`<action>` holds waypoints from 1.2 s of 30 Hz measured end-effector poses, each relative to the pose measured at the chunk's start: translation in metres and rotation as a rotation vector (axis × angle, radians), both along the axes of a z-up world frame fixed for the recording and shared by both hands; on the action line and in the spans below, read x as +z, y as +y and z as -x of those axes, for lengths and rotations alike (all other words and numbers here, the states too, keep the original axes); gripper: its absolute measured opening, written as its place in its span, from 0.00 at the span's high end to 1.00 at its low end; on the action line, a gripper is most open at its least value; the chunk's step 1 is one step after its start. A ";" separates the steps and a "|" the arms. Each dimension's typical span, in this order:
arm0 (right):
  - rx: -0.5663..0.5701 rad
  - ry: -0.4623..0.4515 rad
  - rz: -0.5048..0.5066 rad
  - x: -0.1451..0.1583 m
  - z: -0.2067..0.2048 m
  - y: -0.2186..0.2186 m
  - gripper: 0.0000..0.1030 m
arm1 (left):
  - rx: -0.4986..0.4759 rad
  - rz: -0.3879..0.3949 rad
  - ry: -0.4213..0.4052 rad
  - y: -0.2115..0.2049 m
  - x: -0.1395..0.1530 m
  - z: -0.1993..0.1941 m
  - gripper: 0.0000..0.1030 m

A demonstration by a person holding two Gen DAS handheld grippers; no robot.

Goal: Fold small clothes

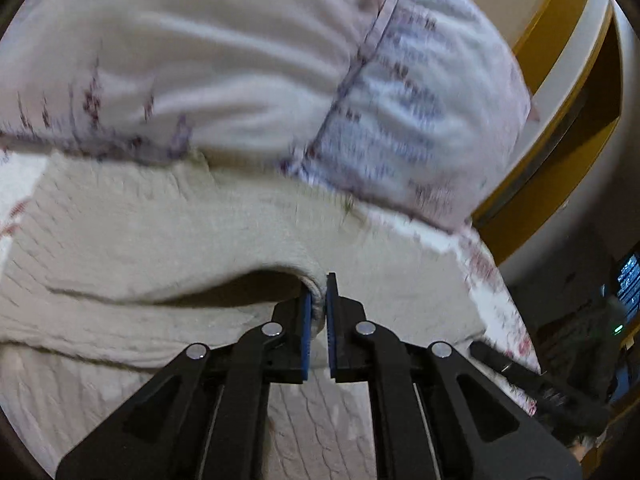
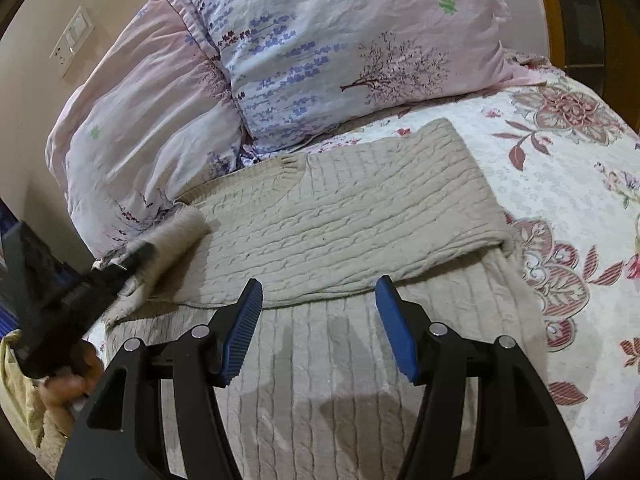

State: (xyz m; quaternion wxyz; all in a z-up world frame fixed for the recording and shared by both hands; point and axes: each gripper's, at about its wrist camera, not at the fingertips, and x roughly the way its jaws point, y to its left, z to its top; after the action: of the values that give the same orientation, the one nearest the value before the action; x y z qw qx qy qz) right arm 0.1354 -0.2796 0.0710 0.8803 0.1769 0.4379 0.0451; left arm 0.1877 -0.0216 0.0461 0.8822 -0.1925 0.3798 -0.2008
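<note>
Left gripper pinches the beige knit sweater edge at its left end; right gripper, fingers spread and empty, hovers above the near fold.

One beige knitted sweater lies on one bed, which is covered by one floral bedspread. Two pillows rest at the bed's head: a pink pillow and a lavender-print pillow. One wall switch plate is in view. Two claws appear: the left claw and the right claw.
</note>
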 end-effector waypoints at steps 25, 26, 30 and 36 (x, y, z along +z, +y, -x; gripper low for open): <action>0.749 -0.087 0.453 -0.038 -0.070 0.266 0.52 | 0.289 0.200 0.163 0.183 -0.052 0.028 0.76; 0.736 -0.092 0.435 -0.040 -0.071 0.264 0.54 | 0.289 0.194 0.159 0.182 -0.051 0.028 0.76; 0.681 -0.050 0.291 -0.030 -0.080 0.246 0.88 | 0.287 0.195 0.160 0.181 -0.051 0.027 0.76; 0.510 -0.098 0.089 -0.001 -0.079 0.197 0.96 | 0.283 0.180 0.158 0.178 -0.051 0.026 0.75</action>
State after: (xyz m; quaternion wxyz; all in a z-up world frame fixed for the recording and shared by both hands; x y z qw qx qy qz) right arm 0.2146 -0.0822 0.0698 0.8675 0.0198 0.4268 0.2547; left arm 0.1621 0.1567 -0.0046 0.8484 -0.3373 0.3974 -0.0922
